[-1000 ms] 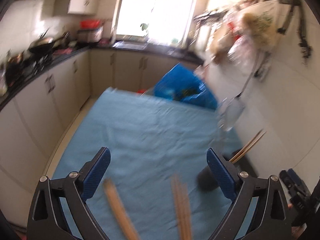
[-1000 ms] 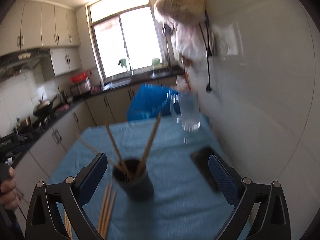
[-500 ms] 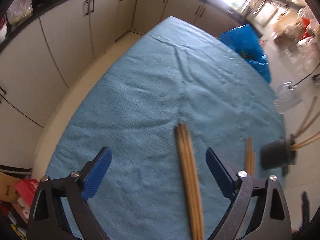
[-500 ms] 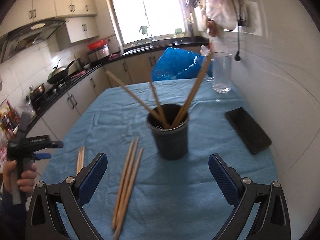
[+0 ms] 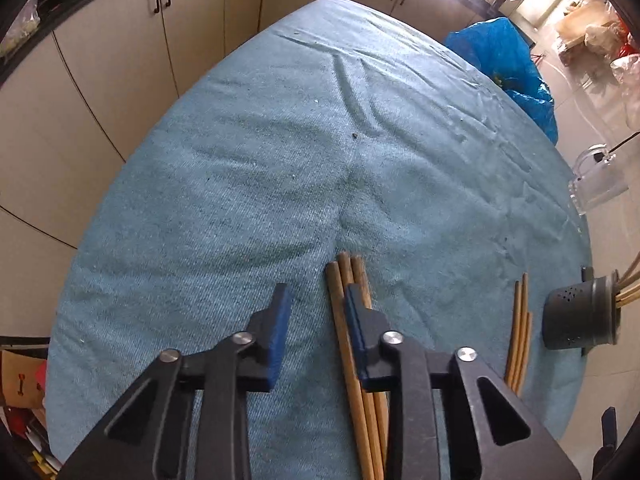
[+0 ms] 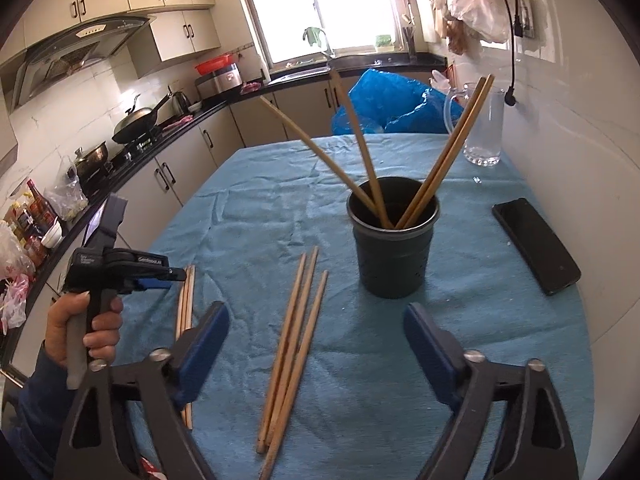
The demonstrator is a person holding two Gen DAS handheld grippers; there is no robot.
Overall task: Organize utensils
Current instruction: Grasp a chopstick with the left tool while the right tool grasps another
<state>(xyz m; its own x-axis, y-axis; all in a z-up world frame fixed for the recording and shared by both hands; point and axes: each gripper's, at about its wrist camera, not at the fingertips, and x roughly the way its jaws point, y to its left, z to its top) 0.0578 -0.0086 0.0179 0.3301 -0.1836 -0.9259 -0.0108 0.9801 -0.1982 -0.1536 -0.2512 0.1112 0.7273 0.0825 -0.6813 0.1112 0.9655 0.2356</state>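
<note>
Chopsticks (image 5: 352,344) are lying in a bundle of 3 on the blue-clothed surface (image 5: 240,184), partly under my left claw (image 5: 316,320), which is gaping narrowly, gripping nothing. My right claw (image 6: 316,344) is spreading wide, empty, facing the black holder (image 6: 394,240). Lettering on the left tool is too small to read.

On the tablecloth (image 6: 400,360), loose chopsticks (image 6: 294,344) lie at the holder's (image 6: 394,248) seven o'clock; phone (image 6: 536,244) at three, glass mug (image 6: 482,124) probably one.

Black holder (image 6: 394,248) upright on blue cloth (image 6: 248,216), four chopsticks (image 6: 362,136) inside; three loose chopsticks (image 6: 292,344) beside.
</note>
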